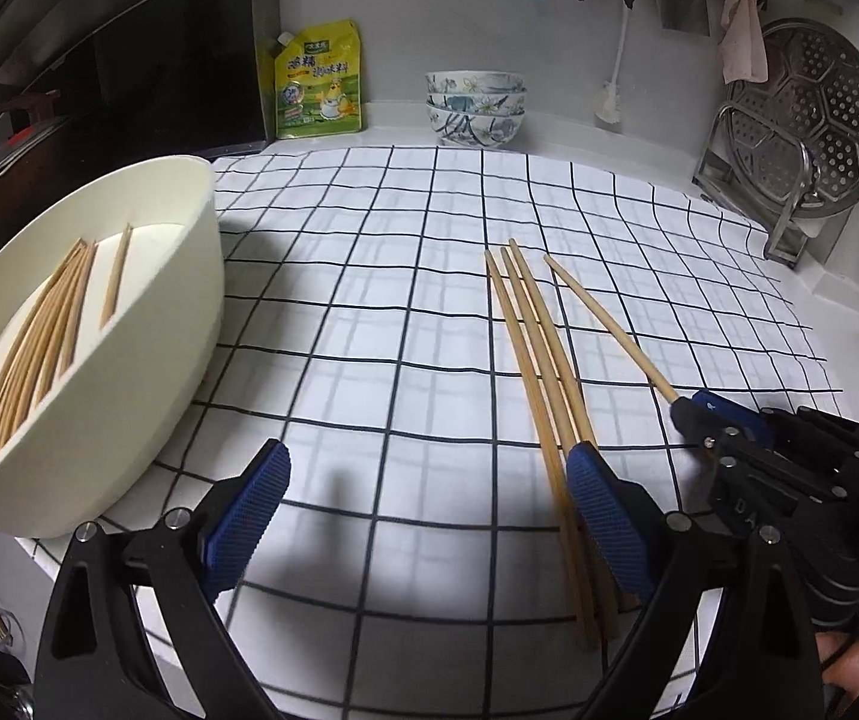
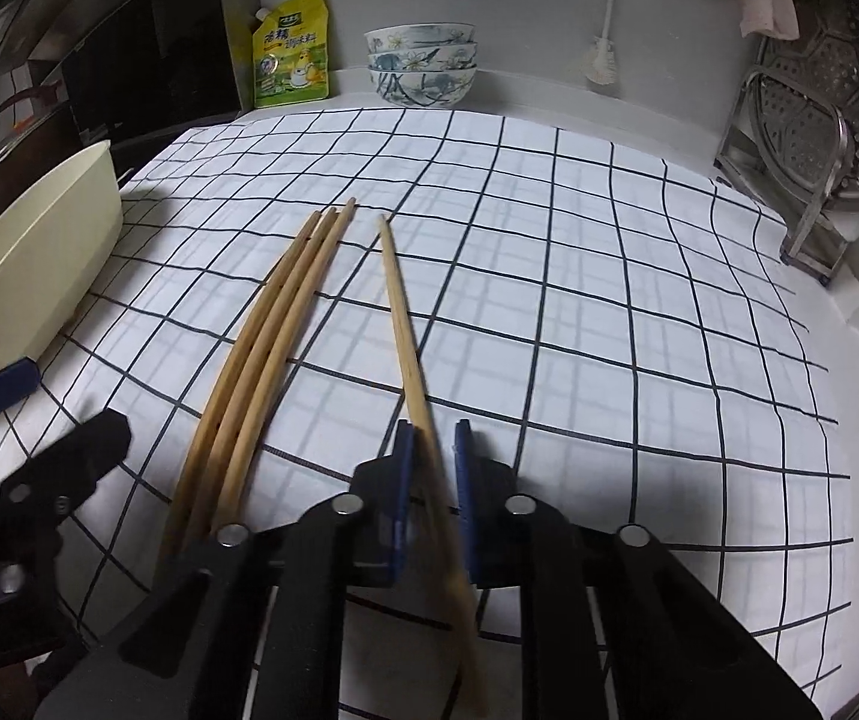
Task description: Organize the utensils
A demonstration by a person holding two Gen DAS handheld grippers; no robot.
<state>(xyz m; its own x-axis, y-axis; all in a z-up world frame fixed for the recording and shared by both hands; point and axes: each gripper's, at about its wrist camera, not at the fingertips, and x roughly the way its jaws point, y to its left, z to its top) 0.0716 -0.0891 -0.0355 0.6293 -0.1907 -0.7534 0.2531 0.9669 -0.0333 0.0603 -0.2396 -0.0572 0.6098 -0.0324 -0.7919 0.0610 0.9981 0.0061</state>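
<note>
Gripping chopstick (image 2: 405, 336), right claw (image 2: 434, 450)

Black-gridded white cloth (image 1: 405, 300), tan chopsticks (image 2: 261, 324), cream tub (image 1: 147, 324)

Matt wooden chopsticks (image 1: 540, 354) lie on smooth checked cloth (image 1: 405, 312) beside glossy tub (image 1: 147, 324).

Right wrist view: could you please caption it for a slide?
Right hand-held gripper shut on one chopstick, beside three loose chopsticks on checked cloth.
</note>
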